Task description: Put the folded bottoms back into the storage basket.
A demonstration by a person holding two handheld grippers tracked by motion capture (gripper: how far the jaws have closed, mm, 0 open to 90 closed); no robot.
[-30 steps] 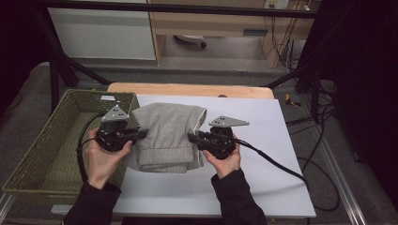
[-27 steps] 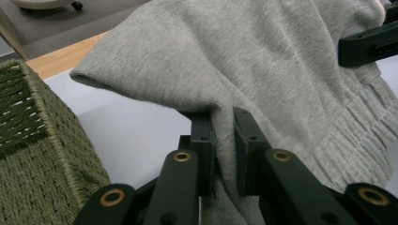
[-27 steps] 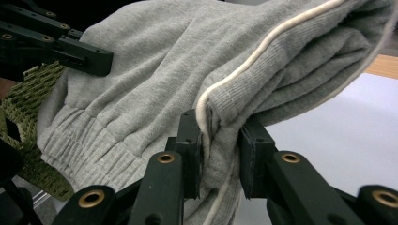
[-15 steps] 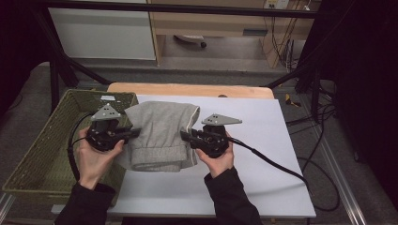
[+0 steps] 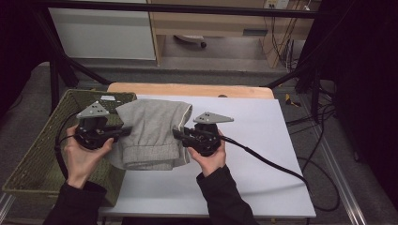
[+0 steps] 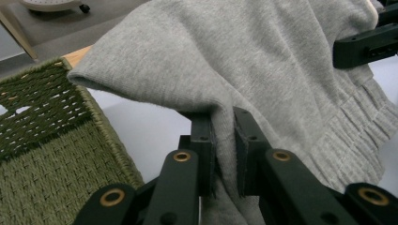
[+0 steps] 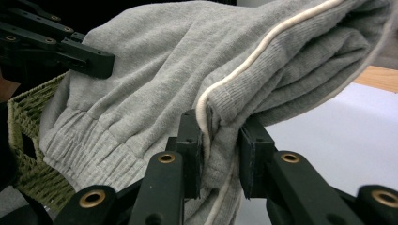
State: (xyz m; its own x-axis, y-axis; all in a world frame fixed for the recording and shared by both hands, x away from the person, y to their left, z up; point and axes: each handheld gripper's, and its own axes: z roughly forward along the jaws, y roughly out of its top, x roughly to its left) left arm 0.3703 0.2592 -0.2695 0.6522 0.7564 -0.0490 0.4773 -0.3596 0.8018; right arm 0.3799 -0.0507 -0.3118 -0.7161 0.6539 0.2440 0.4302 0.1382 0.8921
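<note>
A folded grey knit garment (image 5: 150, 133) with ribbed cuffs hangs between my two grippers, lifted above the white table top (image 5: 244, 140). My left gripper (image 5: 126, 131) is shut on the garment's left edge; in the left gripper view the grey cloth (image 6: 263, 70) is pinched between the black jaws (image 6: 224, 157). My right gripper (image 5: 177, 134) is shut on the right edge, where a white-piped seam (image 7: 244, 70) runs into the jaws (image 7: 220, 159). Each gripper view shows the other gripper's jaws clamped on the far side of the cloth.
A green woven basket (image 5: 42, 154) stands at the table's left edge, partly under the left hand. A wooden edge (image 5: 187, 89) runs along the back. Black cables (image 5: 263, 159) trail across the table's right half and over the floor at the right.
Both hands have carried the garment leftward toward the basket and slightly upward. The grips on both edges are unchanged.
</note>
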